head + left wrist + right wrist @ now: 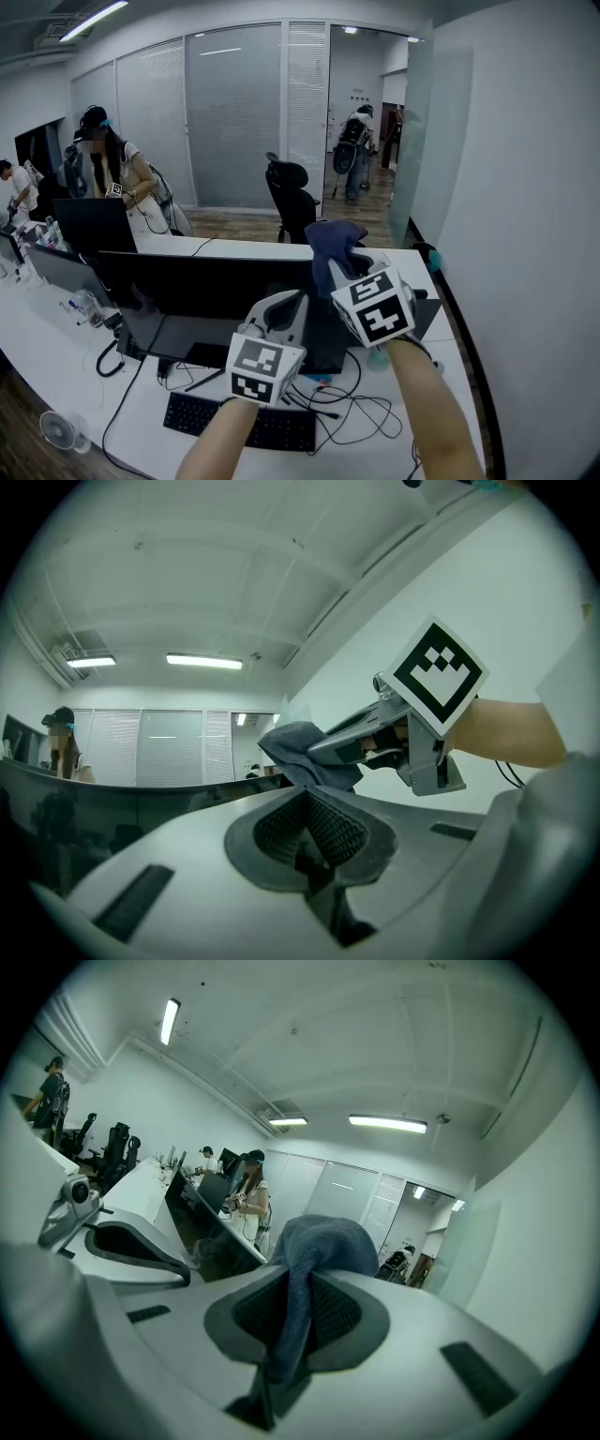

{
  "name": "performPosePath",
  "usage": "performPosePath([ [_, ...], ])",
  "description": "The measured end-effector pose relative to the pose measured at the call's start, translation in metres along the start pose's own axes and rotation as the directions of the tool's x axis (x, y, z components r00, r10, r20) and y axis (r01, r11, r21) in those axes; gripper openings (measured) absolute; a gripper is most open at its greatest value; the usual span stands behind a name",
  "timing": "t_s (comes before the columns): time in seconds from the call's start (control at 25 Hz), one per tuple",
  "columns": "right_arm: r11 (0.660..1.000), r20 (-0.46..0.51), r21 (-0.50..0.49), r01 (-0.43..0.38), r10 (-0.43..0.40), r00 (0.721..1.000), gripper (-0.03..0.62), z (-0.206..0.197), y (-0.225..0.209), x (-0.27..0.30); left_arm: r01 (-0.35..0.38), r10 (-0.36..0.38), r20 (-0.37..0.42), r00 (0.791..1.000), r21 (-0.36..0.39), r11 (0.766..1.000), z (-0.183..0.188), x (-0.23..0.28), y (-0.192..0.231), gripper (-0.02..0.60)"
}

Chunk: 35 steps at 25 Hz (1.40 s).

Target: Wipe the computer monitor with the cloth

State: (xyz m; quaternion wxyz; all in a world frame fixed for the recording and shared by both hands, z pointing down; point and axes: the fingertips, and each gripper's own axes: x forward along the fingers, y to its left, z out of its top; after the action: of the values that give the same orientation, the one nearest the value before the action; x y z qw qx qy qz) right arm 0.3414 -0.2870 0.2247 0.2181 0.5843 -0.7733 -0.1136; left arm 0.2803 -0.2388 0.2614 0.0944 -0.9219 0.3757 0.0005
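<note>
Your head camera looks steeply down from behind the left claw and right claw, over the worktop. Each claw camera sits close behind its own jaws, tilted up toward the ceiling. Each catches the other claw beside it; all three share the cloth.

Both bare forearms reach forward, side by side. The right gripper, the higher one, has its jaws clamped on a blue-grey cloth. The left gripper hangs just beside it, jaws together on nothing.
</note>
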Motion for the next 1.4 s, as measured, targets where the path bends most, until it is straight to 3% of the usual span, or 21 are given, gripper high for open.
performPosePath([
  [0.68, 0.992, 0.042, 0.122, 0.01, -0.015, 0.999, 0.057, -0.018, -0.036, -0.02, 0.04, -0.04, -0.007, 0.999, -0.008, 0.999, -0.003, 0.016, -0.025, 0.008],
  [0.92, 0.973, 0.089, 0.232, -0.007, -0.014, 0.996, 0.057, -0.027, -0.045, -0.023, 0.045, -0.045, -0.007, 0.999, 0.001, 0.999, -0.005, 0.014, -0.026, 0.008],
  [1.12, 0.976, 0.089, 0.216, 0.023, -0.043, 0.995, 0.057, -0.04, -0.053, -0.028, 0.049, -0.049, -0.01, 0.999, 0.007, 0.999, -0.004, 0.014, -0.029, 0.008],
  [1.4, 0.973, 0.117, 0.231, -0.01, -0.017, 0.993, 0.057, -0.054, -0.048, -0.029, 0.065, -0.064, -0.031, 0.997, 0.007, 0.998, -0.014, 0.017, -0.039, 0.008],
])
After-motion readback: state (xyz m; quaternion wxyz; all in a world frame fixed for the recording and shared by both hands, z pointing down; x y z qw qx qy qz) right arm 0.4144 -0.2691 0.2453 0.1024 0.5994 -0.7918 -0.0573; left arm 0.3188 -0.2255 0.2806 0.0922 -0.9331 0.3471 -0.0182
